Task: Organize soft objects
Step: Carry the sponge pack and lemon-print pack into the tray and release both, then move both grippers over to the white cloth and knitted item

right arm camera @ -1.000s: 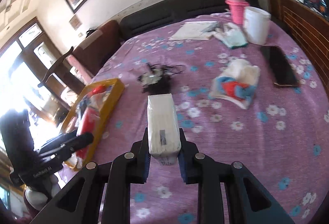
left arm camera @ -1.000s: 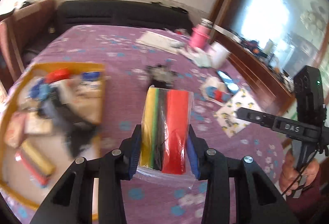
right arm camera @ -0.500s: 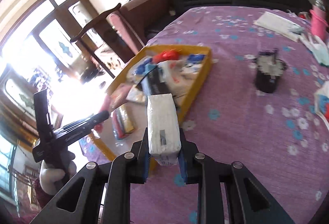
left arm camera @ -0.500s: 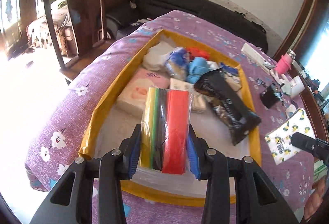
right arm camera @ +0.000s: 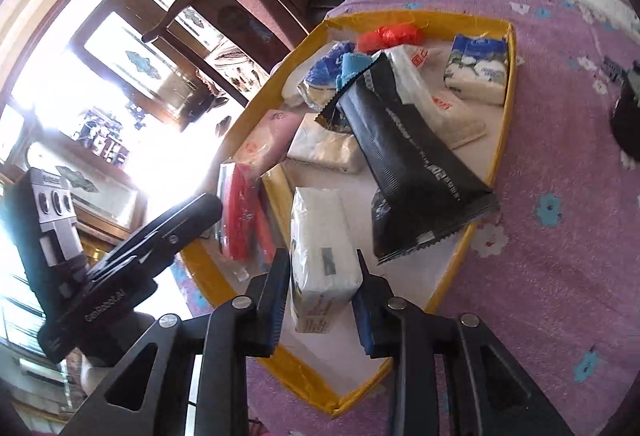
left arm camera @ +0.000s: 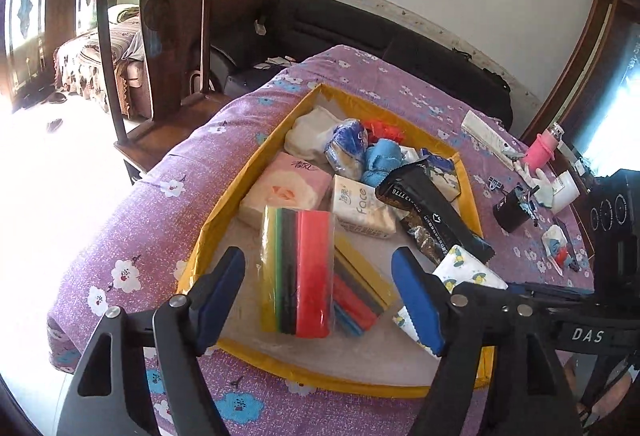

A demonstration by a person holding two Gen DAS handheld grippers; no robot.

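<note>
1. The left tongs (left arm camera: 320, 292) stand wide open, their jaws having just been opening; the striped cloth pack (left arm camera: 297, 272) lies between them, clear of both pads, in the near end of the yellow tray (left arm camera: 208, 224), probably just let go.
2. The right tongs (right arm camera: 320, 288) have been opening too. The white tissue pack (right arm camera: 320, 248) sits between them over the tray floor; the left pad looks clear, the right pad close against the wrapper.
3. Both packs are soft blocks in glossy film.
4. Farther in the tray lie a crinkled black pouch (left arm camera: 432, 220) and more tissue packs.
5. The tray rests on a purple flowered tabletop (left arm camera: 132, 220).
</note>
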